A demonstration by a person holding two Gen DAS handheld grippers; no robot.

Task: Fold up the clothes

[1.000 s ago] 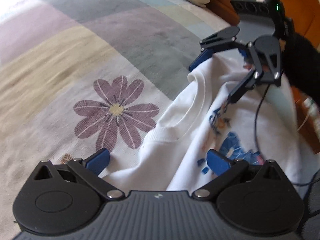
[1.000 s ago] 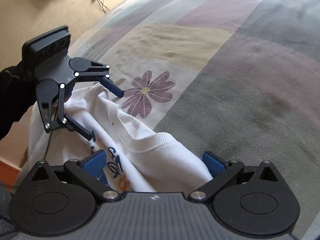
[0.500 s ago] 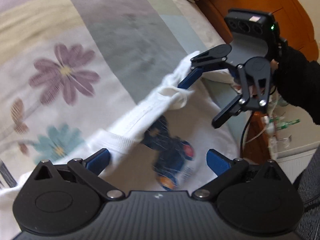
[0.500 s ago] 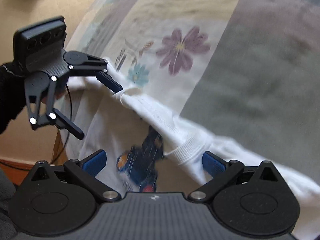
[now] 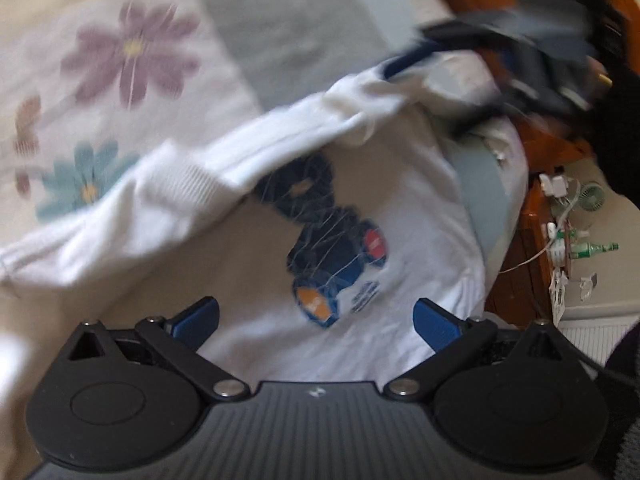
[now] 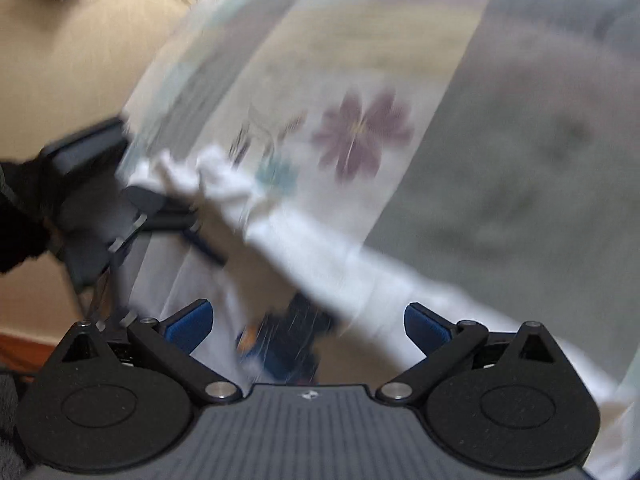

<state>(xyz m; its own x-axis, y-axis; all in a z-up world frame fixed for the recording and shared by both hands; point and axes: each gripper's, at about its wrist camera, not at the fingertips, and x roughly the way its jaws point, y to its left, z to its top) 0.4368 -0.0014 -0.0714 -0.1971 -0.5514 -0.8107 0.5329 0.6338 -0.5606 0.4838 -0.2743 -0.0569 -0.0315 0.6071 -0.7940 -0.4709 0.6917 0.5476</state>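
A white shirt (image 5: 400,208) with a dark blue print hangs lifted above the bed (image 5: 280,32), its collar edge stretched in a band between the two grippers over the flowered cover. The left gripper (image 5: 316,316) has its blue fingers (image 5: 192,320) spread wide with the shirt cloth lying between them, and the right gripper (image 6: 308,320) likewise stands wide apart with the cloth band crossing its gap. Both views are blurred, so whether either one actually pinches the cloth cannot be told.
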